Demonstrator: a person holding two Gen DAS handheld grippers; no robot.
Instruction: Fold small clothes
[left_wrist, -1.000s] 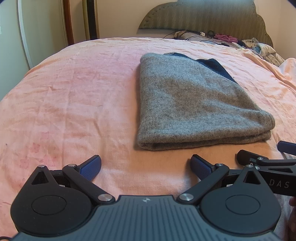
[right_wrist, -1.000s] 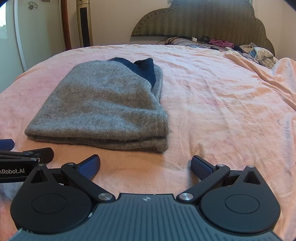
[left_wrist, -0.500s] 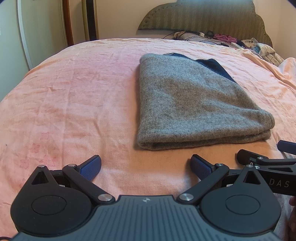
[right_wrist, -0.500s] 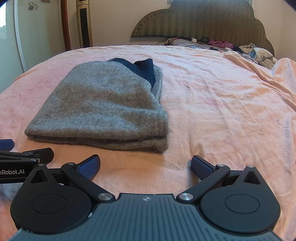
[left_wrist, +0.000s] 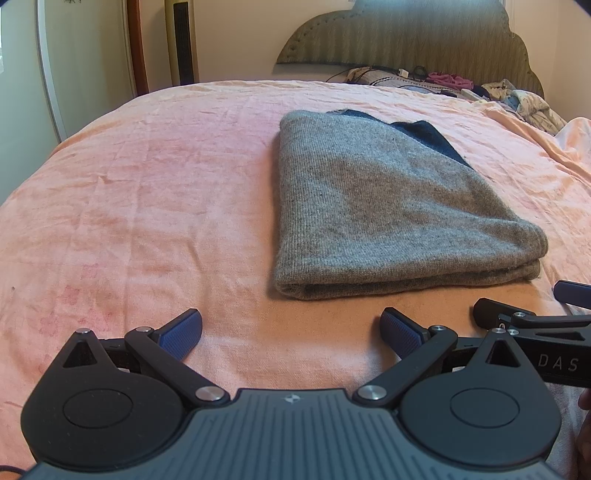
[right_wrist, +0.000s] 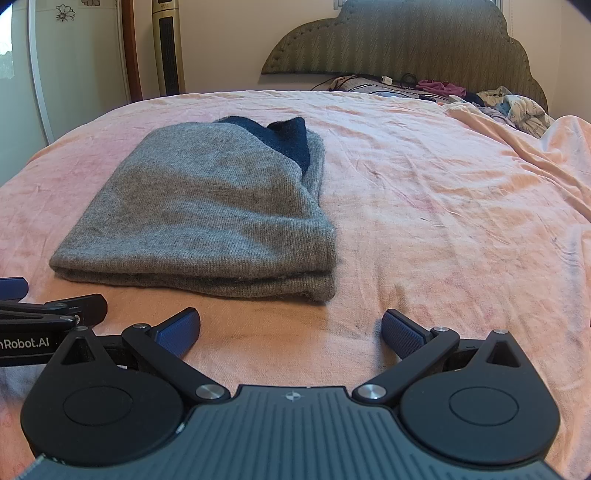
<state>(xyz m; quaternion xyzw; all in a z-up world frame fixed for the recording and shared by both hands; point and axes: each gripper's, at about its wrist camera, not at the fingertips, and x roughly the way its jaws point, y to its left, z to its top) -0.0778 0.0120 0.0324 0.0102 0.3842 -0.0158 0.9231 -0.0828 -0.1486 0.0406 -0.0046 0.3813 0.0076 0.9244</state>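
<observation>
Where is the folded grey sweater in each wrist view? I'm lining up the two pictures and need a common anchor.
Left wrist view: the grey sweater lies right of centre on the pink bedspread, dark blue patch at its far right edge.
Right wrist view: the grey sweater lies left of centre, dark blue patch at its far end.
Shared landmark: the scalloped headboard at the top of both views.

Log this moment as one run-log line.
left gripper open, empty | right gripper open, empty | grey sweater folded on pink bedspread
</observation>
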